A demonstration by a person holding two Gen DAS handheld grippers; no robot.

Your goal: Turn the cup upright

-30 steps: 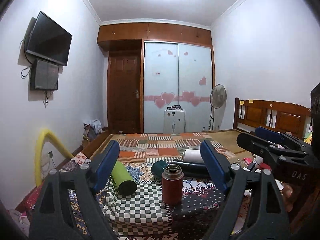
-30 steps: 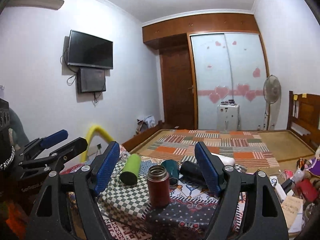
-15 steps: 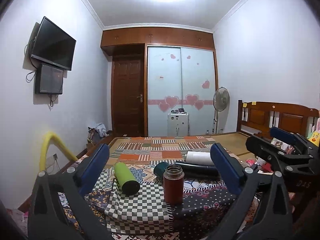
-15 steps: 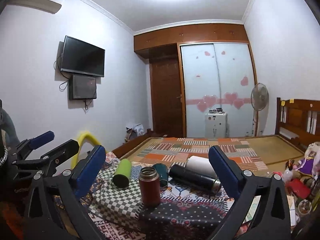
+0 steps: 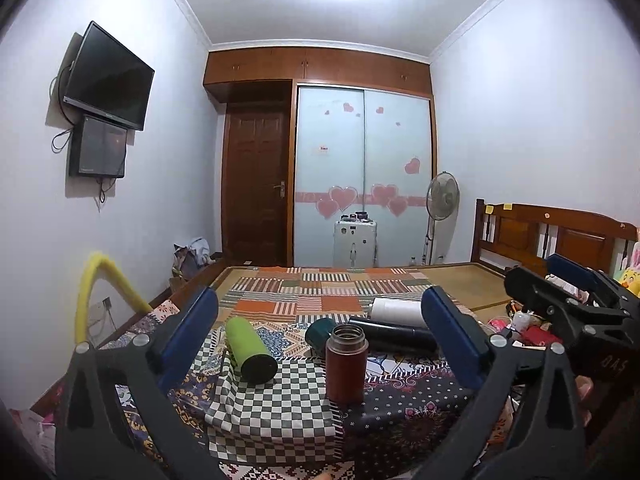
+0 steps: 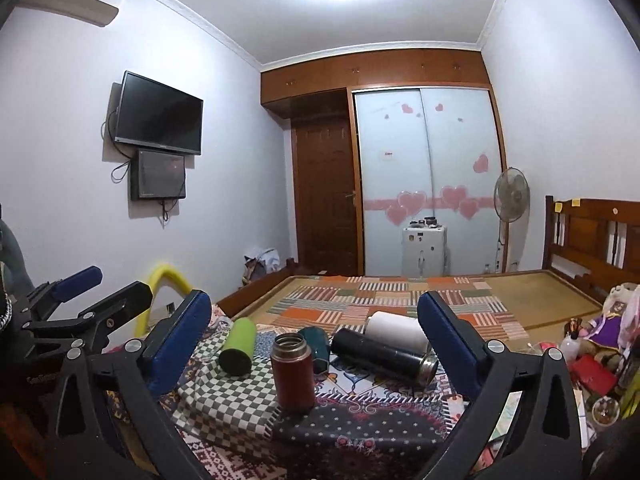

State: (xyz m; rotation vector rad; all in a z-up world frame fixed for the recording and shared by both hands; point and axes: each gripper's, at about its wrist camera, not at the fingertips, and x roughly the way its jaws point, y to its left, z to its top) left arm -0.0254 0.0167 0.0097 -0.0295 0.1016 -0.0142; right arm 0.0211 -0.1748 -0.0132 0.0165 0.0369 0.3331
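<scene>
A dark red flask (image 5: 346, 364) stands upright, lid off, on the patterned cloths; it also shows in the right wrist view (image 6: 292, 372). Around it lie a green cup (image 5: 250, 350) (image 6: 238, 346), a dark teal cup (image 5: 318, 332) (image 6: 316, 344), a black flask (image 5: 394, 334) (image 6: 384, 354) and a white cup (image 5: 396, 310) (image 6: 396, 328), all on their sides. My left gripper (image 5: 320, 340) is open and empty, in front of the cups. My right gripper (image 6: 316, 340) is open and empty too; it also shows at the right edge of the left wrist view (image 5: 568, 304).
The cups lie on a bed (image 5: 328, 292) covered with a patchwork mat. A wooden headboard (image 5: 560, 236) and clutter of small items (image 6: 592, 360) are to the right. A yellow foam tube (image 5: 96, 292) stands to the left. A wardrobe, door and fan are at the far wall.
Both grippers have opened wider and tilted upward, backing a little from the cups. The red flask and the lying cups have not moved.
</scene>
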